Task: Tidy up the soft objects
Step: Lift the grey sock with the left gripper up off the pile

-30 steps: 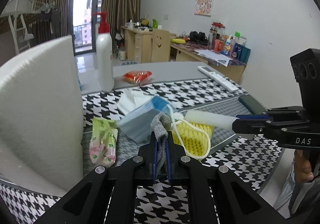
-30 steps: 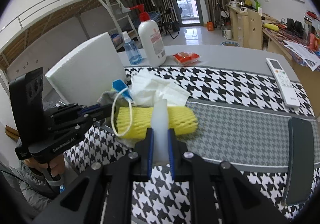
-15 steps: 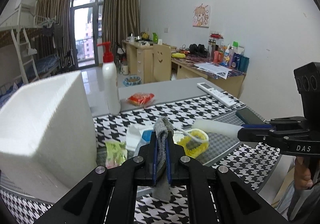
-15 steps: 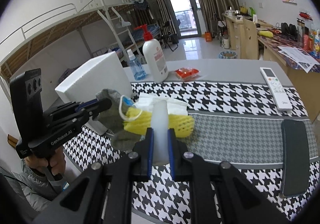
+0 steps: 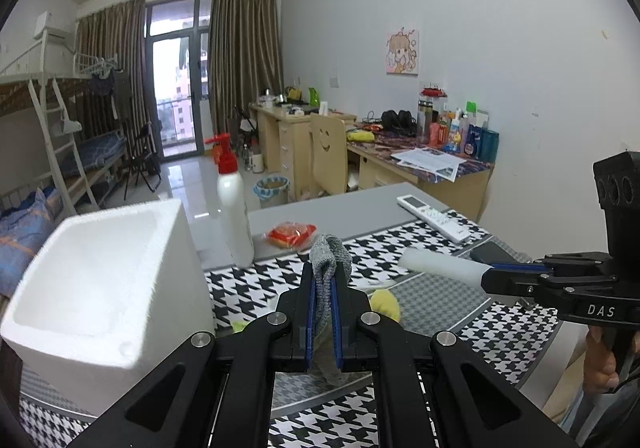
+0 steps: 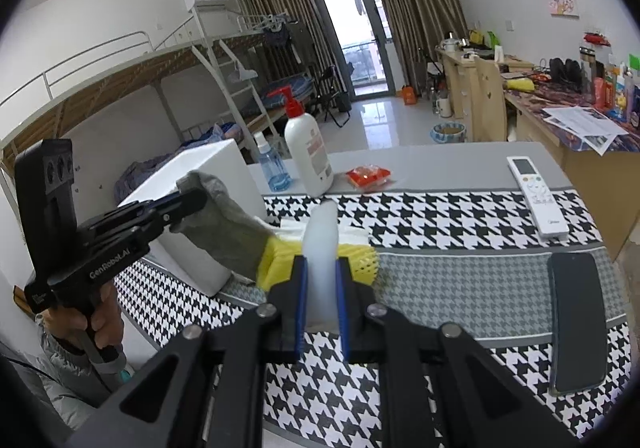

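Both grippers are higher than a second ago, and the grey cloth that then lay on the pile now hangs clear of it. Up close, the left gripper point(image 5: 323, 312) has its jaws pinched nearly together on that grey cloth point(image 6: 228, 224); a fold pokes up past the fingertips and the rest droops down toward the yellow mesh sleeve point(image 6: 356, 256). Whether the cloth's tail touches the sleeve I can't quite make out from either side. The right gripper point(image 6: 321, 308) is clamped narrowly on a white foam roll point(image 6: 322, 244), which sticks forward out of the jaws above the table. A hand point(image 6: 96, 324) in a grey sleeve grips the left tool's handle.

Below the two tools, the yellow mesh sleeve lies on the grey houndstooth strip of the tablecloth point(image 6: 460, 268), with white tissues point(image 6: 352, 234) just behind it. Left of them stands the white foam box point(image 5: 100, 276), its opening upward. Over on the right a dark phone point(image 6: 576, 320) lies flat, and a white remote point(image 6: 538, 194) sits farther back.

Beyond the cloth, on the bare grey tabletop, stand a white pump bottle with a red top point(image 6: 308, 156), a small blue spray bottle point(image 6: 272, 168) beside it, and a red snack packet point(image 6: 368, 176). Further off are the bunk bed, desks and balcony door.
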`<action>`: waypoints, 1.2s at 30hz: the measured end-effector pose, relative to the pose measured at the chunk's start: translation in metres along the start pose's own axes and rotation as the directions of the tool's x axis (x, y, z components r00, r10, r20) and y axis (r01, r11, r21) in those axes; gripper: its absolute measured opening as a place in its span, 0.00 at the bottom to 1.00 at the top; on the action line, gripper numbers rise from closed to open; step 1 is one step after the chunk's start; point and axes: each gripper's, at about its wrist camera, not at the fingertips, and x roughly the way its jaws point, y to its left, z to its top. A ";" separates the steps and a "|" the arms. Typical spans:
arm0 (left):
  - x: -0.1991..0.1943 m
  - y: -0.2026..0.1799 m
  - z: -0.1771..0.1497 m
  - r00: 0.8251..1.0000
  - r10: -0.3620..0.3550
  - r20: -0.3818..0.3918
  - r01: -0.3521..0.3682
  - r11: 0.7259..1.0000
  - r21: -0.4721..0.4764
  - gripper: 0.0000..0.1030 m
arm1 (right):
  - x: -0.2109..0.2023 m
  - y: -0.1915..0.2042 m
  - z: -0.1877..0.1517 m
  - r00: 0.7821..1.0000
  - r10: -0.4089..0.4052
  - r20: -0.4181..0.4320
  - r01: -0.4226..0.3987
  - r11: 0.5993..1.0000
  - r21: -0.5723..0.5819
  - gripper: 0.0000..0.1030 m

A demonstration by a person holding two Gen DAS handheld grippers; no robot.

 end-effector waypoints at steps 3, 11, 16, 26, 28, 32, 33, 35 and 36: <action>-0.007 0.000 0.005 1.000 0.011 0.012 -0.011 1.000 0.004 0.07 | -0.003 0.005 0.000 1.000 -0.017 0.026 0.017 1.000 -0.010 0.16; -0.022 0.000 0.017 0.999 0.026 0.048 -0.027 1.000 0.004 0.07 | -0.007 0.012 0.005 0.997 -0.034 0.066 0.036 0.999 -0.019 0.16; -0.030 0.000 0.023 0.996 0.031 0.080 -0.031 1.000 0.001 0.07 | -0.011 0.015 0.007 0.996 -0.036 0.083 0.038 0.999 -0.027 0.16; -0.042 0.001 0.040 0.989 0.074 0.128 -0.073 0.997 -0.005 0.07 | -0.013 0.020 0.012 0.995 -0.036 0.096 0.039 0.999 -0.033 0.16; -0.041 0.002 0.043 0.988 0.083 0.133 -0.082 0.997 -0.009 0.07 | -0.013 0.023 0.014 0.993 -0.046 0.104 0.050 0.998 -0.037 0.16; -0.040 0.008 0.049 0.985 0.097 0.139 -0.096 0.995 -0.018 0.07 | -0.015 0.031 0.020 0.991 -0.057 0.124 0.064 0.996 -0.055 0.16; -0.042 0.010 0.049 0.985 0.100 0.141 -0.098 0.995 -0.020 0.07 | -0.016 0.033 0.020 0.990 -0.056 0.128 0.064 0.996 -0.058 0.16; -0.043 0.013 0.052 0.983 0.109 0.146 -0.107 0.994 -0.021 0.07 | -0.016 0.035 0.023 0.989 -0.053 0.136 0.063 0.996 -0.064 0.16; -0.043 0.013 0.053 0.983 0.112 0.147 -0.110 0.994 -0.021 0.07 | -0.015 0.034 0.024 0.989 -0.052 0.139 0.062 0.996 -0.066 0.16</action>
